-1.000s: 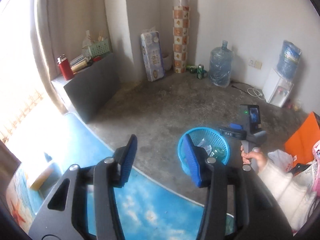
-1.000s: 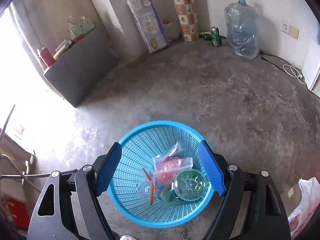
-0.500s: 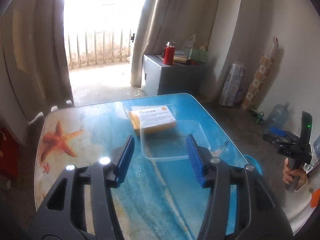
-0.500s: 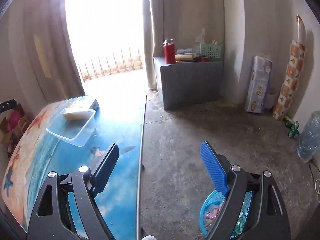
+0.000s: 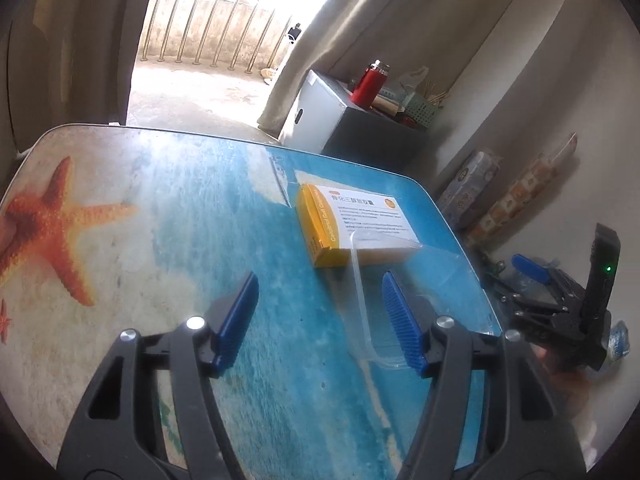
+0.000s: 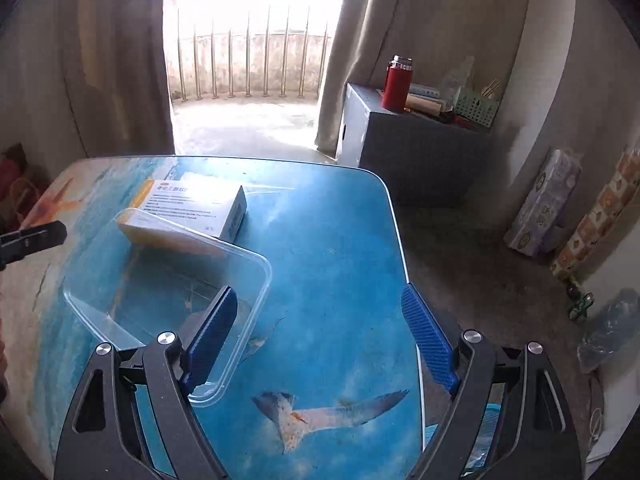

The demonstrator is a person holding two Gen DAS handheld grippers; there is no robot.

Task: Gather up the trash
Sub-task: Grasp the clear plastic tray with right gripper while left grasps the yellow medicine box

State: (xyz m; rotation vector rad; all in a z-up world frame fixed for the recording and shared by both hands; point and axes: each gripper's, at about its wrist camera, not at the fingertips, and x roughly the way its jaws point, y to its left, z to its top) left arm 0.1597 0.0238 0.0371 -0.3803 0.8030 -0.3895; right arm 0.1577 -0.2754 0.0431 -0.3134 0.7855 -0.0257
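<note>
Two items sit on the ocean-print table (image 6: pixel 340 240): a clear, empty-looking plastic tub (image 6: pixel 168 280) touching a yellow-and-white medicine box (image 5: pixel 352 228). Left gripper (image 5: pixel 320 320) and right gripper (image 6: pixel 316 332) both spread, holding nothing.

One yellow-and-white box (image 5: pixel 352 226) and one clear plastic container (image 6: pixel 168 292) are counted on one table (image 6: pixel 340 248); one red flask (image 6: pixel 396 84) is noted.
</note>
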